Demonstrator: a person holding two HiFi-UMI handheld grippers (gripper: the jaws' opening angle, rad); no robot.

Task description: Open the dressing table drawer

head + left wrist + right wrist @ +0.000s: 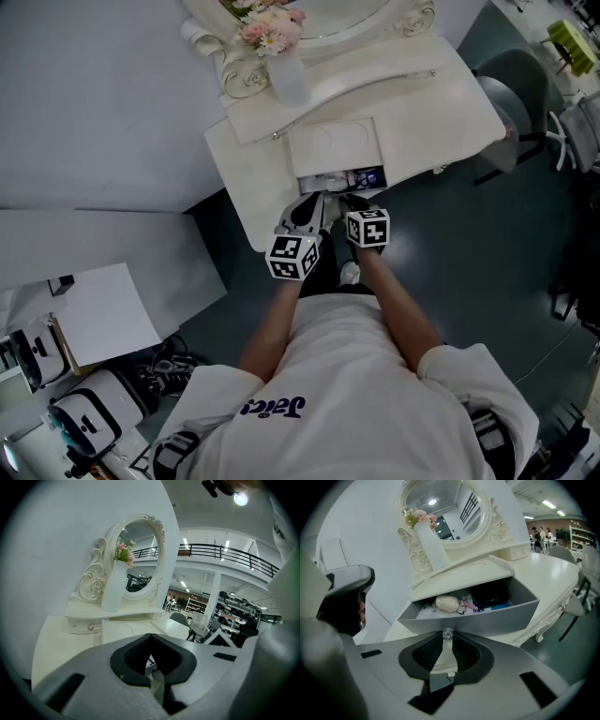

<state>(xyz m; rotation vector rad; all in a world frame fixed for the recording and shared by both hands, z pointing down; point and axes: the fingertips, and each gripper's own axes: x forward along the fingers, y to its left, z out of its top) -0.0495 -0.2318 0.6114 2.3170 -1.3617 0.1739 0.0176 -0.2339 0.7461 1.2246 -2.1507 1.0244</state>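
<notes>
The white dressing table (422, 103) has its middle drawer (330, 181) pulled partly out, with small items showing inside. In the right gripper view the grey drawer front (487, 618) runs across just ahead, and its clear knob (447, 633) sits between the tips of my right gripper (447, 638), which is shut on it. Inside lie a cream round item (447, 603) and a dark case (490, 595). My left gripper (309, 204) hovers beside the right one (354, 200) at the drawer's front. Its jaws (151, 641) are shut on nothing and point over the tabletop.
An oval mirror (140, 557) and a white vase of pink flowers (281, 56) stand at the table's back. A grey chair (516, 103) is to the right. A white board (103, 314) and equipment (84, 412) lie on the floor at the left.
</notes>
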